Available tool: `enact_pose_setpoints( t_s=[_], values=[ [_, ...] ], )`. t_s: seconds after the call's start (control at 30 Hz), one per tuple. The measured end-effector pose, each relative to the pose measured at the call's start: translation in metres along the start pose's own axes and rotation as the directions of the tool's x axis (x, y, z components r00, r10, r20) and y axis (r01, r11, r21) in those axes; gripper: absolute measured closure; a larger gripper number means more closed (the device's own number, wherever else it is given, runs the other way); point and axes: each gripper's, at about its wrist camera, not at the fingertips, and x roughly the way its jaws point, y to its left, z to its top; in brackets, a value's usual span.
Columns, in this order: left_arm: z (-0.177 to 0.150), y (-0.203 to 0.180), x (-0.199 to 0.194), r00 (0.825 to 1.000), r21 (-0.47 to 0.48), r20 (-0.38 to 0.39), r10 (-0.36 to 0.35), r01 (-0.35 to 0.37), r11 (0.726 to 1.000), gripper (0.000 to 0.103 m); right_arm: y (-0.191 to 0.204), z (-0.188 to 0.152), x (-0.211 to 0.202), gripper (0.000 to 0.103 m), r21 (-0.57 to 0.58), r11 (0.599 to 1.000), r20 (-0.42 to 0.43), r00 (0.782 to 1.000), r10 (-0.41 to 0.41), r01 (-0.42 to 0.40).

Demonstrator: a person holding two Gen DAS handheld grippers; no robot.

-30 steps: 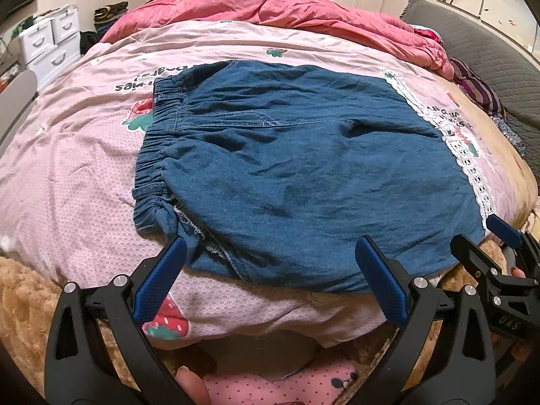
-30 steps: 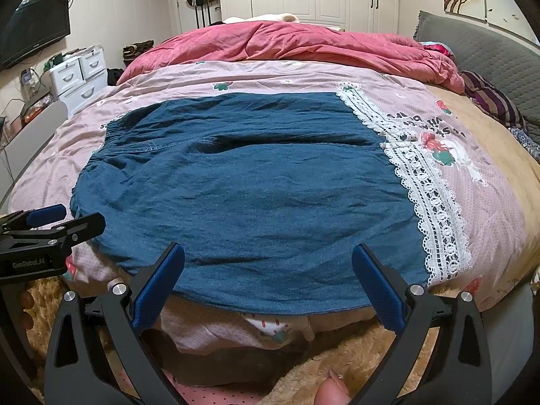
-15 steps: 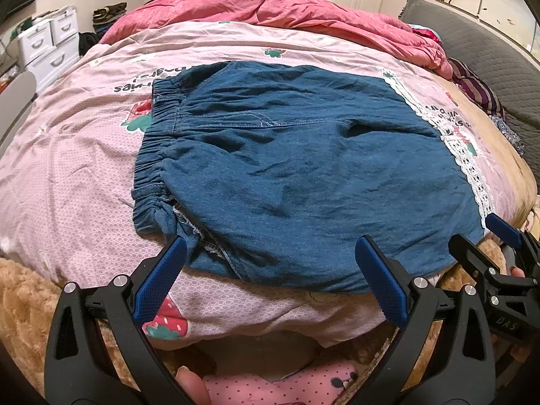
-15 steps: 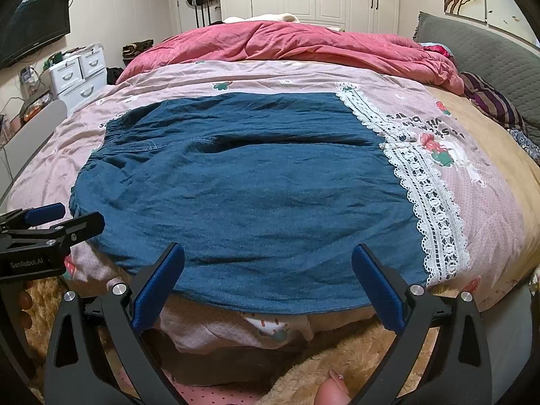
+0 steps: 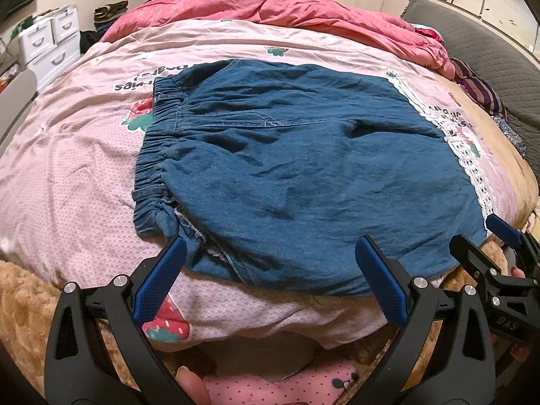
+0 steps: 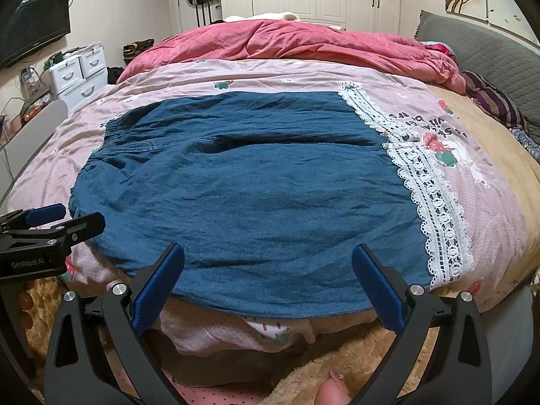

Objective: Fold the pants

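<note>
Blue denim pants (image 5: 287, 168) (image 6: 243, 185) lie spread flat on a pink printed quilt (image 5: 67, 175), elastic waistband to the left, white lace hem (image 6: 435, 195) to the right. My left gripper (image 5: 270, 256) hangs open just in front of the near waist end of the pants, nothing between its blue pads. Open as well, my right gripper (image 6: 268, 260) hovers at the near edge toward the hem end. Each gripper shows in the other's view: the right one (image 5: 486, 239) at the right edge, the left one (image 6: 64, 219) at the left edge.
A rumpled red duvet (image 6: 303, 44) lies at the far side of the bed. A grey headboard cushion (image 6: 482, 54) and striped cloth (image 6: 492, 101) are at the right. White drawers (image 6: 77, 74) stand at the left wall. Tan fuzzy fabric (image 5: 20, 303) lies below the bed edge.
Almost nothing differs. Both grippers stay open at the near edge of the pants, drifting only very slightly.
</note>
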Motion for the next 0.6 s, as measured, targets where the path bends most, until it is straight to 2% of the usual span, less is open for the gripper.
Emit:
enact_pose_setpoints(
  t_s=[0.27,0.5,0.6],
  values=[
    [0.008,0.002,0.007,1.0,0.004,-0.007,-0.007,0.007,1.0,0.009,0.002,0.008,0.006,0.004,-0.015,1.0,0.002,1.0,-0.001,0.001],
    [0.031,0.014,0.018,0.999,-0.012,-0.039,-0.035,0.034,0.999,0.009,0.001,0.029,0.014,0.004,-0.029,0.999,0.013,0.999,0.03,-0.03],
    [0.045,0.025,0.022,0.999,-0.006,-0.048,-0.019,0.019,1.0,0.009,0.001,0.044,0.02,0.004,-0.044,0.999,0.021,0.999,0.032,-0.031]
  ],
)
